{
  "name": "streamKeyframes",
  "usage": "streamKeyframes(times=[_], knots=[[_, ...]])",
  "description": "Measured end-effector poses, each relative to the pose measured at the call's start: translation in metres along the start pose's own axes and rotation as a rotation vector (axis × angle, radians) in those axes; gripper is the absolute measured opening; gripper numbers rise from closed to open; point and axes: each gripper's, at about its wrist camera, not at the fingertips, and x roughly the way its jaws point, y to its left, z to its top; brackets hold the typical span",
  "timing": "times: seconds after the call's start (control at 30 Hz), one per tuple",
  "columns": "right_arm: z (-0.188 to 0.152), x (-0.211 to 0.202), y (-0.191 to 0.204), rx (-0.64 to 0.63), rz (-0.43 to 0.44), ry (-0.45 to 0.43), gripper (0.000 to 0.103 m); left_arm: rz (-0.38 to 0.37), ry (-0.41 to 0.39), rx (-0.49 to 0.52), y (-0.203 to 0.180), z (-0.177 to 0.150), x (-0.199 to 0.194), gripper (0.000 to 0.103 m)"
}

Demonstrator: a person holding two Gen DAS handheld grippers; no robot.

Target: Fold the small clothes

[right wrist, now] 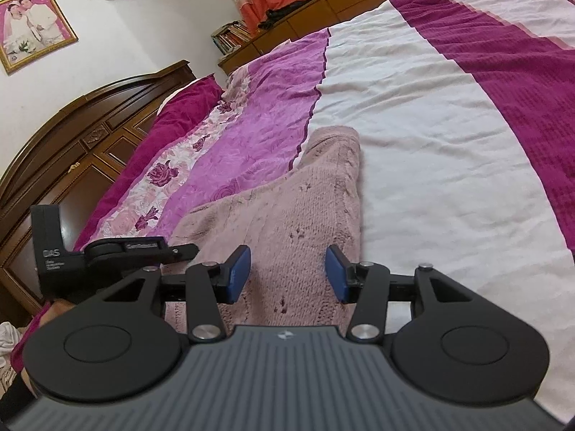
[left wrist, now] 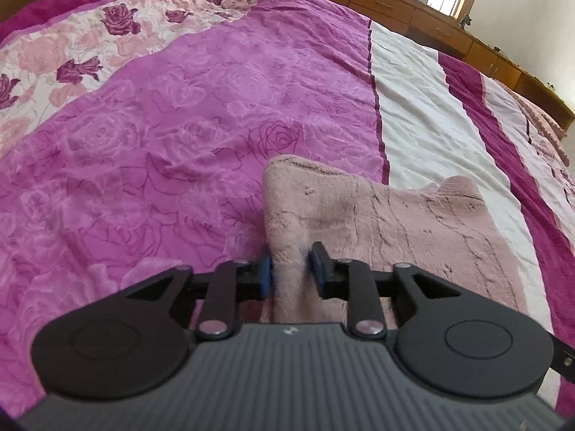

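A small dusty-pink knitted garment (left wrist: 388, 222) lies on the bed. My left gripper (left wrist: 289, 273) is shut on a bunched fold at its near left edge, and cloth fills the gap between the blue pads. In the right wrist view the same garment (right wrist: 287, 215) stretches away from me. My right gripper (right wrist: 287, 273) is open just above its near part, pads wide apart with nothing between them. The left gripper's body (right wrist: 107, 251) shows at the left in that view.
The bed has a magenta rose-print cover (left wrist: 161, 125) and a white and dark pink striped blanket (right wrist: 449, 125). A wooden headboard (right wrist: 72, 136) stands at the left and low wooden cabinets (left wrist: 431, 18) run along the far side.
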Motion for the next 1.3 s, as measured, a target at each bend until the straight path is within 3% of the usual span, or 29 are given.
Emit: streamKeyframes(times=[0.07,0.13,0.27,0.37,0.5,0.73,1.03,1.17,1.3], knots=[[-0.001,-0.001,0.000,-0.001,0.000,0.001,0.054,-0.021,0.011,0.004,0.000,-0.003,-0.011,0.047],[-0.002,-0.003,0.001,-0.004,-0.001,0.002,0.054,-0.057,0.022,0.011,-0.002,-0.007,-0.024,0.056],[-0.003,-0.006,0.001,0.001,-0.001,0.006,0.054,-0.064,0.029,0.087,-0.011,-0.021,-0.051,0.062],[-0.004,-0.008,0.002,-0.001,0.003,0.013,0.054,-0.050,0.041,0.138,-0.014,-0.033,-0.060,0.065],[-0.008,-0.011,0.007,-0.015,-0.002,0.024,0.054,0.035,0.064,0.204,-0.011,-0.049,-0.055,0.067],[-0.020,-0.011,0.018,-0.052,0.010,0.072,0.054,0.063,0.071,0.171,0.010,-0.052,-0.049,0.076],[-0.016,-0.021,0.013,-0.010,0.011,0.060,0.055,0.018,0.087,0.095,0.013,-0.044,-0.060,0.073],[-0.012,-0.023,0.004,0.052,-0.022,0.026,0.082,0.002,0.072,0.094,0.009,-0.036,-0.065,0.074],[-0.006,-0.018,-0.007,0.113,-0.013,0.040,0.082,-0.014,0.078,0.066,0.009,-0.030,-0.058,0.078]])
